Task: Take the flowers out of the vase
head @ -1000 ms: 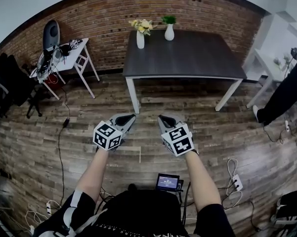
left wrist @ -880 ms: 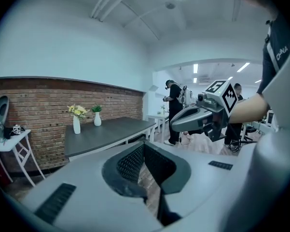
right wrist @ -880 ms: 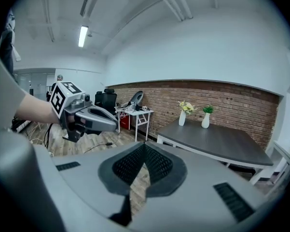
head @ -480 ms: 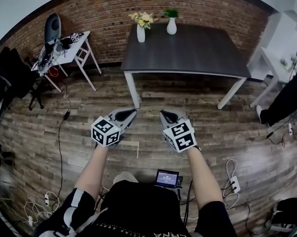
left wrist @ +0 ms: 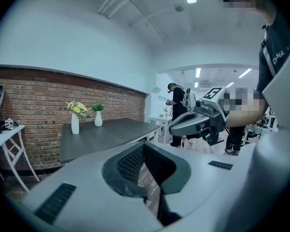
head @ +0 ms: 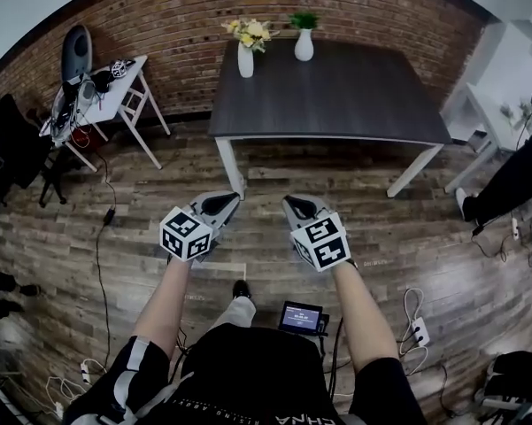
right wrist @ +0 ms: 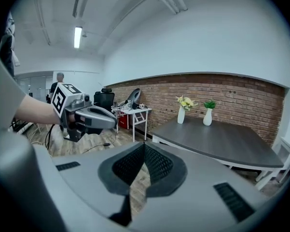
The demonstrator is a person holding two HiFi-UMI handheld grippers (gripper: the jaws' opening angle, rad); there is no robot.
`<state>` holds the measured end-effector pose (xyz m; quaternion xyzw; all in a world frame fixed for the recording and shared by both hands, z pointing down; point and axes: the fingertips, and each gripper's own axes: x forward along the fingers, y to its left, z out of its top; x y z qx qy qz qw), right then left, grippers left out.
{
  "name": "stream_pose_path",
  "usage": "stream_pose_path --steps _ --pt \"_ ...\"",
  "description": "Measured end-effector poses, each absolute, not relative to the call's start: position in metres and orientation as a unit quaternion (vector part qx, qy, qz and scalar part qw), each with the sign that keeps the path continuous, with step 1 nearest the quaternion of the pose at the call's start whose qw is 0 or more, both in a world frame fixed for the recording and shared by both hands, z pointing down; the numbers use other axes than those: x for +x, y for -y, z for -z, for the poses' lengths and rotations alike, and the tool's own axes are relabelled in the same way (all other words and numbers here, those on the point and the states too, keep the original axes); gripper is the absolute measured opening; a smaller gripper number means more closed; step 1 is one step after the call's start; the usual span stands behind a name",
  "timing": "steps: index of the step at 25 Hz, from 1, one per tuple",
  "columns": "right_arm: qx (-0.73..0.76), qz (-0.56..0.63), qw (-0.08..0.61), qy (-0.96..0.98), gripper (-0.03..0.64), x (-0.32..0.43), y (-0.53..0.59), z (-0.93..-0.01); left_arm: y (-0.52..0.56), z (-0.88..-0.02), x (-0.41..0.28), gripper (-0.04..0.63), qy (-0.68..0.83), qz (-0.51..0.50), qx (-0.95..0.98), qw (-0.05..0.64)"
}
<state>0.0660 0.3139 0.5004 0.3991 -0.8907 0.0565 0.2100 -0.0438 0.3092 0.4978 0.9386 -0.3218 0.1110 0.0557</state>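
Observation:
A white vase with yellow and white flowers stands at the far left of a dark table; I also see the vase in both gripper views. Beside it is a second white vase with a green plant. My left gripper and right gripper are held over the wooden floor, well short of the table. Both are shut with nothing between the jaws.
A small white side table cluttered with gear stands left of the dark table by the brick wall. Cables and a power strip lie on the floor. A person's legs stand at the right, near a white table.
The table and vases have come closer in the head view as I walked forward. Both grippers stay shut and side by side.

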Motion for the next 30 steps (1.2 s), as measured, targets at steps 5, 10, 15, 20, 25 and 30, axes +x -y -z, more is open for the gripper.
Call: stream_pose_path --steps 5,10,15,20,25,30 --pt "0.413 -0.057 0.215 0.883 0.006 0.033 -0.25 -0.491 -0.244 -0.496 -0.078 0.003 0.304 -0.114 0.944 0.056" --pt "0.431 -0.064 0.211 0.875 0.006 0.007 -0.199 -0.485 -0.19 -0.491 -0.11 0.003 0.291 -0.114 0.948 0.05" --pt "0.438 -0.073 0.221 0.868 0.006 -0.001 -0.175 -0.495 -0.159 -0.501 -0.117 0.003 0.282 -0.112 0.951 0.062" --pt "0.438 -0.082 0.227 0.866 0.006 0.013 -0.145 -0.507 -0.132 -0.514 -0.097 0.003 0.271 -0.117 0.953 0.067" --pt "0.427 -0.08 0.219 0.873 0.006 0.029 -0.097 -0.511 -0.086 -0.516 -0.076 0.003 0.28 -0.123 0.95 0.063" --pt "0.414 -0.079 0.202 0.884 0.006 0.055 -0.027 -0.503 -0.022 -0.512 -0.057 0.003 0.29 -0.142 0.945 0.054"
